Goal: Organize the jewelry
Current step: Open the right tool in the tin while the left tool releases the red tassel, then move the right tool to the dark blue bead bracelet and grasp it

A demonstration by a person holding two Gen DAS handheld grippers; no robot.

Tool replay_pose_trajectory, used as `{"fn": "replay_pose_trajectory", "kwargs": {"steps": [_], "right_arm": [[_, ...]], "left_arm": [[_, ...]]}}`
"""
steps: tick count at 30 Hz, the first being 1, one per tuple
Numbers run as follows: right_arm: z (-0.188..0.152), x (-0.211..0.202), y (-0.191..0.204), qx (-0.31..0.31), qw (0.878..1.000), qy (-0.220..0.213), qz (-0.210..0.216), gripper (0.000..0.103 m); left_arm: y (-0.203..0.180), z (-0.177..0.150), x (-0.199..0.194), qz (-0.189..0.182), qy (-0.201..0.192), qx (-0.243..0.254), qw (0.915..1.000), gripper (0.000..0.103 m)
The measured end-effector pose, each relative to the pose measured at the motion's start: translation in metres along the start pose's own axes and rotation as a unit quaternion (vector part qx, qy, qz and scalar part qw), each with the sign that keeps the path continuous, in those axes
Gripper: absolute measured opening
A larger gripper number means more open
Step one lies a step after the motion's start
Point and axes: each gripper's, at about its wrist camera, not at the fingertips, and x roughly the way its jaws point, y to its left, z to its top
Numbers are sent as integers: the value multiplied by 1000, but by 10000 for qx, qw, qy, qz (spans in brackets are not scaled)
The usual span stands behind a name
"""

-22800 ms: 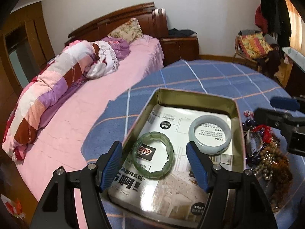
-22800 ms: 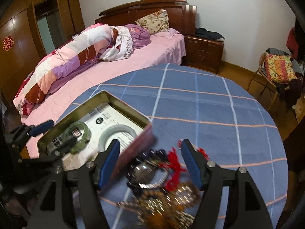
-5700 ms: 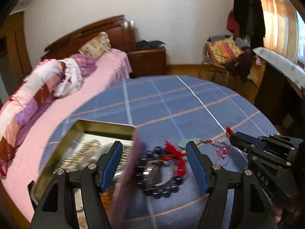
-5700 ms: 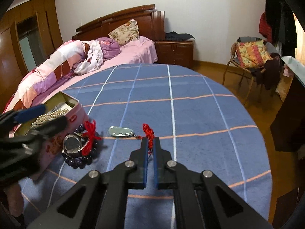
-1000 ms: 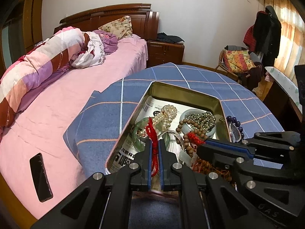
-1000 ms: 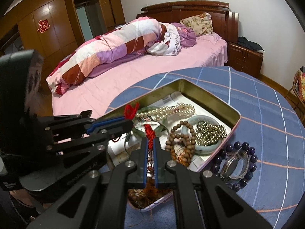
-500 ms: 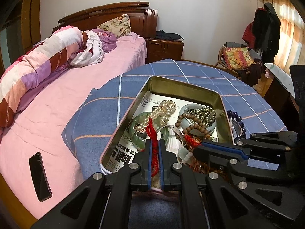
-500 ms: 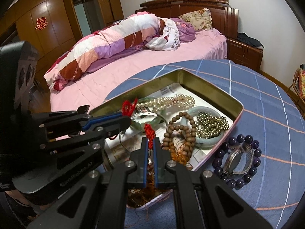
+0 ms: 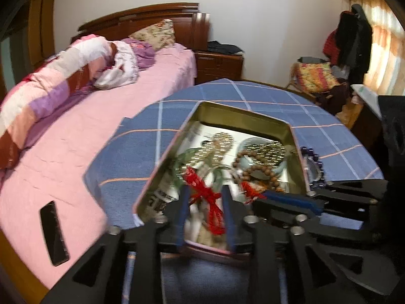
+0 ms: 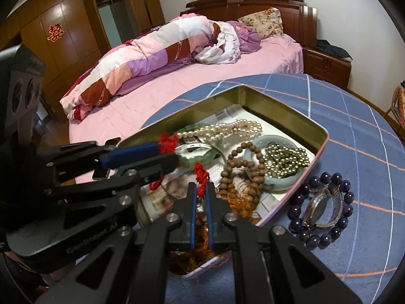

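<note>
The left gripper (image 9: 205,195) is opening around the red cord (image 9: 206,197) above the tin (image 9: 243,119); the right gripper (image 10: 200,192) pinches its other end and should release only over the tin.

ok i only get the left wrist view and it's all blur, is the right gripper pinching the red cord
Observer: Yes. The right wrist view shows the right gripper with its jaws almost together on the red cord, over the tin.
Operator: anything outside the tin
Observer: A dark bead bracelet lies whole on the tablecloth, just outside the tin's wall.
Operator: just that
Observer: A watch with a metal band lies inside the bracelet's ring.
</note>
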Motion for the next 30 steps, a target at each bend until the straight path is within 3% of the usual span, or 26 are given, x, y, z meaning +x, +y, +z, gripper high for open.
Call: {"fn": "replay_pose_trajectory", "kwargs": {"steps": [7,11,12,14,16,22,30], "right_arm": [[-4,-17,-16,200,9995,-249,15,35],[-7,-33,-22,187,9987,-481,-19,52],[-8,-37,-24,199,9984,-518,-110,63],[-9,-41,-31,284,9979,-556,-195,72],[-13,-43,-42,392,9974,-514,-315,71],[-20,-34,-91,1096,9847,-179,-1341,70],[-15,-20,-111,1243,9773,53,-1713,66]], "left_arm": [[7,-1,-7,42,-191,-215,9996,62],[0,-3,-9,80,-273,-215,9994,74],[-1,-4,-9,80,-288,-224,9993,76],[-4,-4,-10,115,-306,-200,9993,77],[-5,-5,-11,188,-333,-174,9991,77],[-8,-8,-15,248,-418,-187,9986,77],[-18,-8,-12,278,-347,-197,9988,78]]}}
